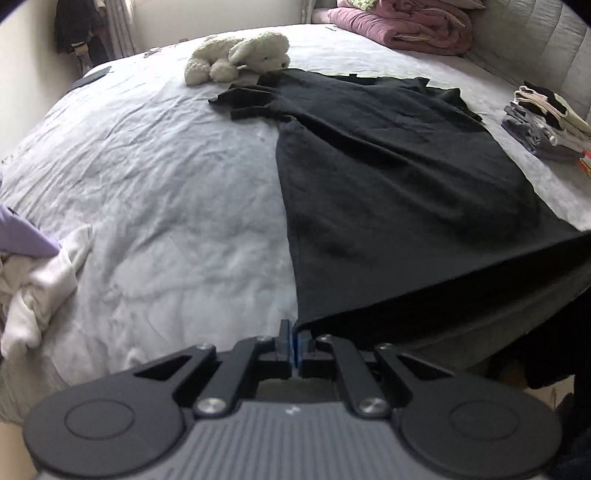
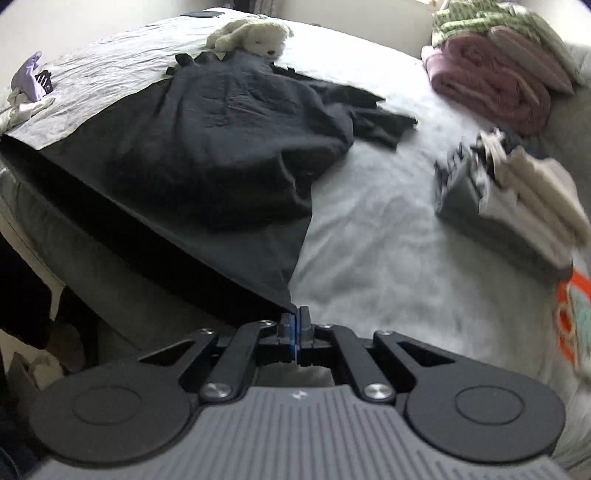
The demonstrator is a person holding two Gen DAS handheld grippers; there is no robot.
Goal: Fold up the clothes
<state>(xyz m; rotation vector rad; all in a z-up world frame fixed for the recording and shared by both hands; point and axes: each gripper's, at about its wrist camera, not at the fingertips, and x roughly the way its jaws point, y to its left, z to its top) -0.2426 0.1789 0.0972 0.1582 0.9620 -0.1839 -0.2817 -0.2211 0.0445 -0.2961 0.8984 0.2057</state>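
Left tongs [image 1: 295, 332] clamped on one near corner of black garment [image 1: 388, 166], blue pads pressed together with the cloth edge pinched between. Right tongs [image 2: 295, 317] likewise clamped on the other near corner of the same black garment [image 2: 221, 147]. Hem stretched taut between the two corners, lifted off the bed [image 1: 166, 203] at the near edge; far part of the garment lying on the sheet, wrinkled, sleeves spread toward the head end. Underside of the raised hem in shadow.

Cream plush toy [image 1: 240, 55] at the far end of the bed, touching or just overlapping the garment's collar end; seen also from the right wrist view [image 2: 255, 35]. Stack of folded clothes [image 1: 546, 122] to the right of the garment, apart from it, in grey, cream and black layers; blurred in the right view [image 2: 517, 199]. Rolled pink blanket [image 1: 406, 26] near the far right corner, with more folded bedding on top. Heap of white and lilac clothes [image 1: 37, 273] at the left edge of the bed, well apart from the black garment. Orange-edged item [image 2: 572, 317] at the right edge, too blurred to identify.
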